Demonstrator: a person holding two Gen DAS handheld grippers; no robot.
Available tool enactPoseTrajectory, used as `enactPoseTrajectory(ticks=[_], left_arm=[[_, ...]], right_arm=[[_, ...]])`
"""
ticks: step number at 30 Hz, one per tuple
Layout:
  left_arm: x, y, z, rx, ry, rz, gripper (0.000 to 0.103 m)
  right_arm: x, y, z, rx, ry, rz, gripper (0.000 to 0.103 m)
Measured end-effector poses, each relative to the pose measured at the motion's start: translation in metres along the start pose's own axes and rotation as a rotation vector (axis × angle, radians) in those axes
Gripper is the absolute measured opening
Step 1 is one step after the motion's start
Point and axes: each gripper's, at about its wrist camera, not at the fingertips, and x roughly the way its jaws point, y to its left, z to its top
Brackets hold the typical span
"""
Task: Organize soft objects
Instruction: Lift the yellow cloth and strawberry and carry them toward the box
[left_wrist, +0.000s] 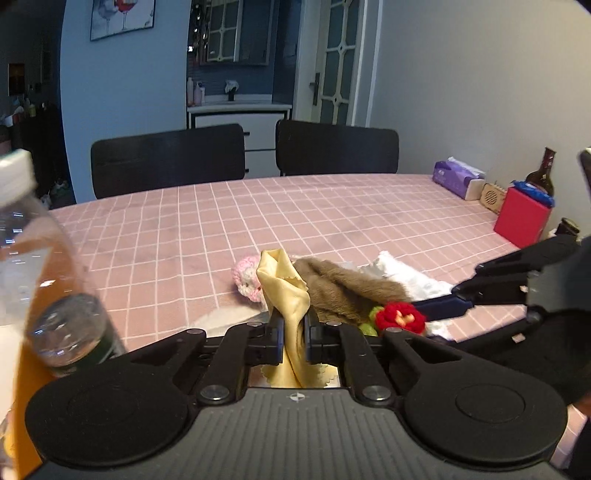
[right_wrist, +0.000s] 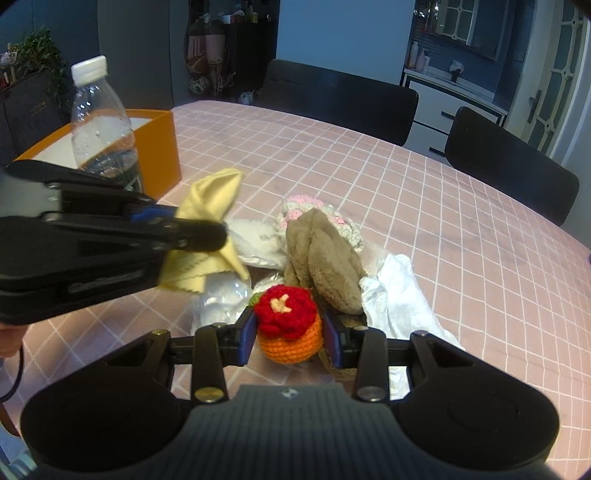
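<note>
Jaws on my left gripper (left_wrist: 293, 341) pinch the yellow cloth (left_wrist: 284, 288); my right gripper (right_wrist: 291, 334) is clamped on the crocheted flower pot (right_wrist: 288, 325). Just beyond lies the pile: brown plush (right_wrist: 325, 258), white cloths (right_wrist: 399, 295). Farther left stands the orange box (right_wrist: 162, 147), with a water bottle (right_wrist: 103, 122) I could topple swinging over.

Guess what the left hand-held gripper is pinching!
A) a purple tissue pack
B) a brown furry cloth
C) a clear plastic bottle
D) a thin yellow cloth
D: in the left wrist view the left hand-held gripper has its two fingers closed on the thin yellow cloth, which sticks up between them; the right wrist view shows the same cloth lifted off the pink checked tablecloth.
</note>
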Motion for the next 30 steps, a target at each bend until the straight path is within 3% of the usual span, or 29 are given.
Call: enactPoseTrajectory(ticks=[7, 18, 23, 30], left_arm=[[-0.048, 0.000, -0.005, 0.027, -0.048, -0.017, 0.011], [-0.084, 0.018, -0.010, 0.006, -0.046, -0.025, 0.011], [-0.082, 0.028, -0.021, -0.021, 0.059, -0.090, 0.019], [-0.085, 0.027, -0.047, 0.024, 0.112, -0.079, 0.018]], right_arm=[[-0.028, 0.019, 0.003, -0.047, -0.047, 0.010, 0.038], [-0.063, 0.042, 0.002, -0.056, -0.116, 0.066, 0.038], [-0.054, 0.053, -0.005, -0.032, -0.075, 0.105, 0.038], [-0.035, 0.077, -0.018, -0.028, -0.008, 0.153, 0.038]])
